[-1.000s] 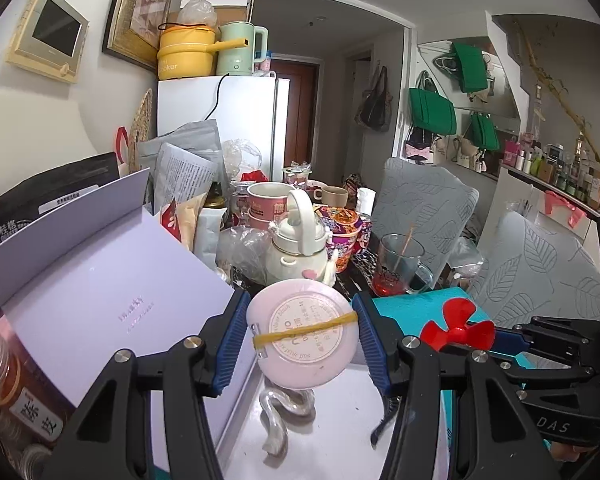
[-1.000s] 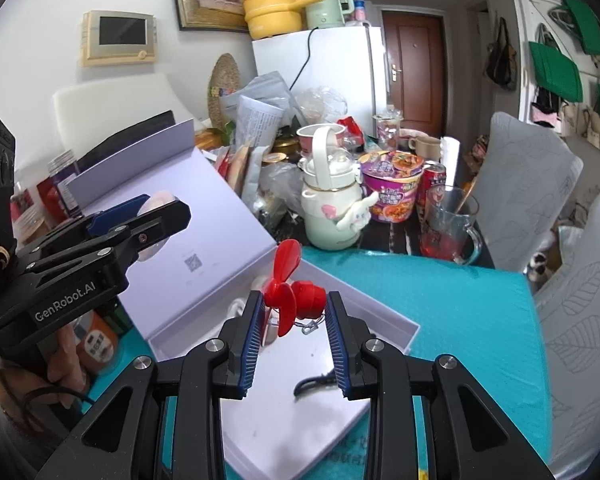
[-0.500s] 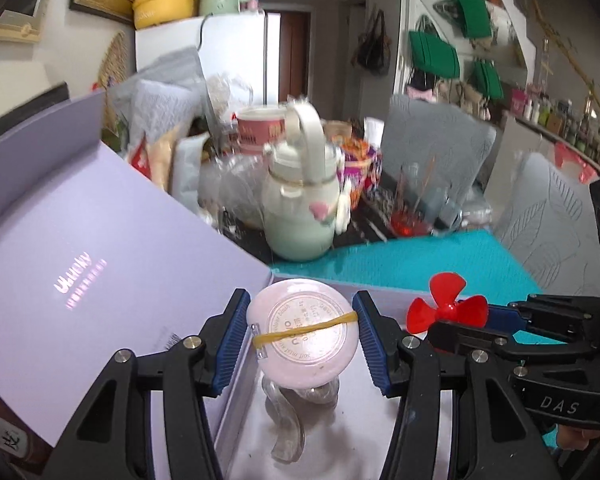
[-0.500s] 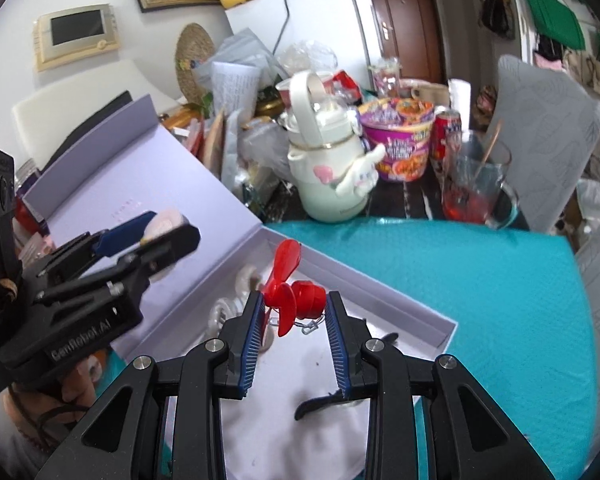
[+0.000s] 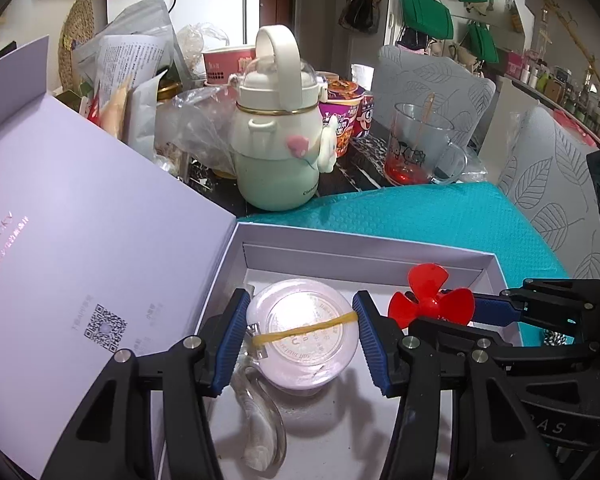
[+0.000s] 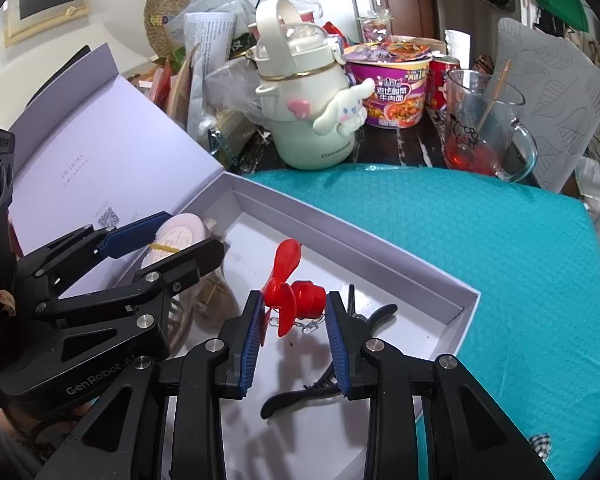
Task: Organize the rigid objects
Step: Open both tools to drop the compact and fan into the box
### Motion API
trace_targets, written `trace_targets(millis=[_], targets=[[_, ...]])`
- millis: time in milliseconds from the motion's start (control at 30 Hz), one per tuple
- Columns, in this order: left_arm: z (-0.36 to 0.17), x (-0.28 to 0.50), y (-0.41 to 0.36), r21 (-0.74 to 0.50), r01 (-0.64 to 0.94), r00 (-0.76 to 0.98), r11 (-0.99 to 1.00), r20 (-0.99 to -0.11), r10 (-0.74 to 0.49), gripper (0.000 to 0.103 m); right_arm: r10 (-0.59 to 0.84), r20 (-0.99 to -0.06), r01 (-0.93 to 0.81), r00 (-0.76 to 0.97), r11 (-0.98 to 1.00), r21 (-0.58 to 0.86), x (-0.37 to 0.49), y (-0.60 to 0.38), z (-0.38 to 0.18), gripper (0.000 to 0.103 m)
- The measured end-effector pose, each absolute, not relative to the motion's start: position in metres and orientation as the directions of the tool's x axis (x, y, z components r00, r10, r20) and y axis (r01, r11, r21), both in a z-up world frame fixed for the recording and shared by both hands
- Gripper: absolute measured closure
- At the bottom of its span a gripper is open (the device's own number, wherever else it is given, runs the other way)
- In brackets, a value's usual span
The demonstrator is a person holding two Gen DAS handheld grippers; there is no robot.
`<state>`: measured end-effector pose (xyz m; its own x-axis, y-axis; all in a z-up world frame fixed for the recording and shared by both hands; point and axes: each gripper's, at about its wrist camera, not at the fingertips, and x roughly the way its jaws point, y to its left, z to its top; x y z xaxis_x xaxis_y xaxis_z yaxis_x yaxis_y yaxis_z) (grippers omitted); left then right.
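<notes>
My left gripper (image 5: 300,336) is shut on a round pink case (image 5: 304,334) with a yellow rubber band, held low inside the open white box (image 5: 364,252). The case also shows in the right wrist view (image 6: 180,236). My right gripper (image 6: 296,320) is shut on a small red fan (image 6: 294,292), held over the box floor (image 6: 380,292). The fan also shows in the left wrist view (image 5: 430,300), just right of the case. A clear hair clip (image 5: 260,424) lies under the case. A black hair clip (image 6: 324,376) lies under the fan.
The box's lavender lid (image 5: 80,240) stands open on the left. The box sits on a teal mat (image 6: 480,240). Behind it stand a pale green kettle-shaped bottle (image 5: 278,148), a glass mug (image 5: 420,148), a noodle cup (image 6: 392,92) and bags.
Both grippers have come down and forward, from above the box to low inside it, each keeping hold of its object.
</notes>
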<state>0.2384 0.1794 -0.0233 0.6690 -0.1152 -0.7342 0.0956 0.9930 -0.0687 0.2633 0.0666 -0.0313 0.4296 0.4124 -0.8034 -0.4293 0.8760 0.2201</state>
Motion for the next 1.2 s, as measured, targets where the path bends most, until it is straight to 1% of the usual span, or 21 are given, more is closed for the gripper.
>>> trace_targets(millis=[133, 333, 433, 533, 767, 967, 1200], targets=[[-0.03, 0.242, 0.178, -0.065, 0.094, 0.646, 0.993, -0.756, -0.111, 0.05, 0.409, -0.806, -0.419, 0.427, 0.88, 0.224, 0.264, 0.065, -0.032, 0.072], [-0.03, 0.244, 0.177, -0.056, 0.096, 0.64, 0.994, -0.761, -0.104, 0.05, 0.397, -0.817, -0.415, 0.418, 0.884, 0.218, 0.264, 0.066, -0.034, 0.071], [-0.031, 0.245, 0.176, -0.056, 0.093, 0.633, 0.994, -0.767, -0.103, 0.05, 0.377, -0.821, -0.408, 0.429, 0.892, 0.196, 0.263, 0.065, -0.032, 0.067], [-0.027, 0.241, 0.175, -0.069, 0.096, 0.654, 0.993, -0.748, -0.115, 0.05, 0.353, -0.823, -0.396, 0.446, 0.902, 0.172, 0.261, 0.063, -0.03, 0.063], [-0.025, 0.239, 0.174, -0.075, 0.075, 0.635, 0.994, -0.766, -0.106, 0.05, 0.341, -0.818, -0.382, 0.463, 0.91, 0.163, 0.252, 0.056, -0.02, 0.063], [-0.006, 0.232, 0.172, -0.072, 0.061, 0.665, 0.996, -0.741, -0.094, 0.05, 0.346, -0.797, -0.382, 0.495, 0.91, 0.158, 0.241, 0.048, 0.0, 0.063], [0.029, 0.217, 0.166, -0.033, 0.058, 0.715, 0.998, -0.697, -0.064, 0.05, 0.354, -0.764, -0.392, 0.539, 0.909, 0.144, 0.228, 0.041, 0.024, 0.063]])
